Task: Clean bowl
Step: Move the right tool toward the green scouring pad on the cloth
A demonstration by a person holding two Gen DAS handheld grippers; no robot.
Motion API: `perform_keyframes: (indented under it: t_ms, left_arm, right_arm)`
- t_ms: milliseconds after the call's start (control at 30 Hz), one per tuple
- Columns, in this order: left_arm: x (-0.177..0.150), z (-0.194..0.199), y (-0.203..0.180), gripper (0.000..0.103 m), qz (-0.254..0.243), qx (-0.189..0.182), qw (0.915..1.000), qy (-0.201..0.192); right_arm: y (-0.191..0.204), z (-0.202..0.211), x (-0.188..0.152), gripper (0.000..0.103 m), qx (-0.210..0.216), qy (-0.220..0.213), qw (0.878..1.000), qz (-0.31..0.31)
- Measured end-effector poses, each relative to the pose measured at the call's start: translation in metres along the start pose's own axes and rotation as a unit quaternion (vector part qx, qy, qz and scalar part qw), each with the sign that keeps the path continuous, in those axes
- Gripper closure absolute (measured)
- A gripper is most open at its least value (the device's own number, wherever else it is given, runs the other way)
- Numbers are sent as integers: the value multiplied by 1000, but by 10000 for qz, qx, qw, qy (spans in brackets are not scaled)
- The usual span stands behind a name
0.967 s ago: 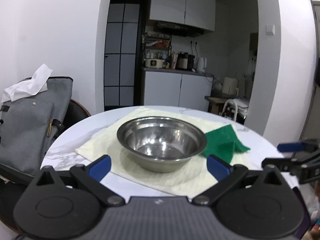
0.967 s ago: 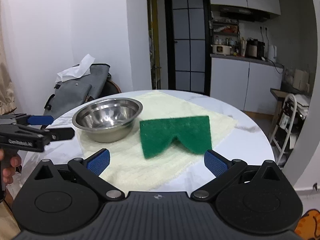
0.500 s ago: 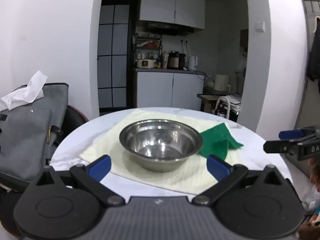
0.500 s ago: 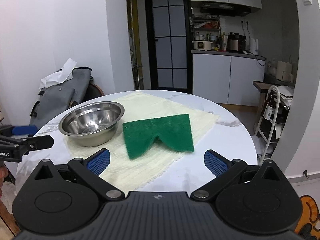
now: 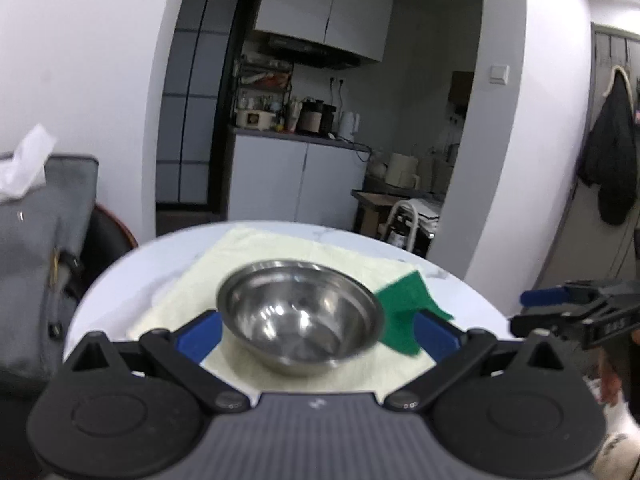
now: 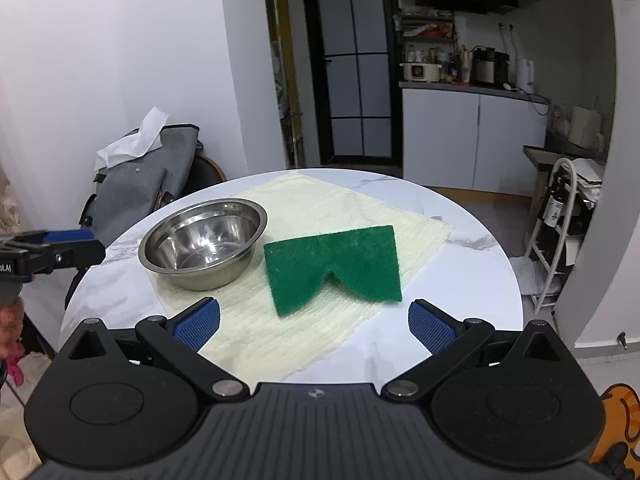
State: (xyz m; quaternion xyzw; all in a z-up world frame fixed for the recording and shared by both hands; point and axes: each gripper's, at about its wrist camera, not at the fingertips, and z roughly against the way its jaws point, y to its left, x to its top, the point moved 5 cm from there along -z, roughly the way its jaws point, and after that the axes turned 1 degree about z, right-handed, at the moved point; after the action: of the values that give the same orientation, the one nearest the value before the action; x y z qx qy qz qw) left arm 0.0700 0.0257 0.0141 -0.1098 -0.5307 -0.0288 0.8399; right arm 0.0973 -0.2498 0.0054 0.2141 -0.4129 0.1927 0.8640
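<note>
Both claws spread, empty; bowl (image 6: 202, 242) beside green pad (image 6: 334, 266) on cloth (image 6: 320, 208).

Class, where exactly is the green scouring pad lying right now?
In the right wrist view the green scouring pad lies flat on the cream cloth, just right of the steel bowl, ahead of the open right gripper.

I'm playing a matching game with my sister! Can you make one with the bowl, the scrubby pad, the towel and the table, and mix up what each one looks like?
Things:
1. bowl
2. scrubby pad
3. towel
4. table

Looks:
A. green, with a notch cut in its near edge
B. white marble, round
C. shiny metal, with nothing inside
D. pale cream, spread flat under two things

Pairs: 1-C, 2-A, 3-D, 4-B
</note>
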Motion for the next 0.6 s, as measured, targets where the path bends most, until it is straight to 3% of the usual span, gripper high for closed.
perform_keyframes:
  t_ms: [67, 167, 267, 367, 600]
  left_arm:
    - [4, -10, 1, 0, -36, 116, 9999, 5]
    - [5, -21, 5, 0, 39, -67, 9998, 174]
    - [7, -35, 9, 0, 220, -250, 9983, 469]
    - [5, -39, 8, 0, 176, -293, 9979, 545]
    - [14, -48, 5, 0, -102, 251, 9960, 853]
  right_arm:
    - [-12, -2, 3, 0, 80, -80, 9999, -47]
    - [-24, -9, 6, 0, 87, -133, 9999, -10]
    - [-35, -24, 4, 0, 657, 63, 9974, 273]
    - [-38, -38, 0, 0, 968, 283, 9937, 489]
    - [-58, -58, -1, 0, 1332, 385, 9887, 574]
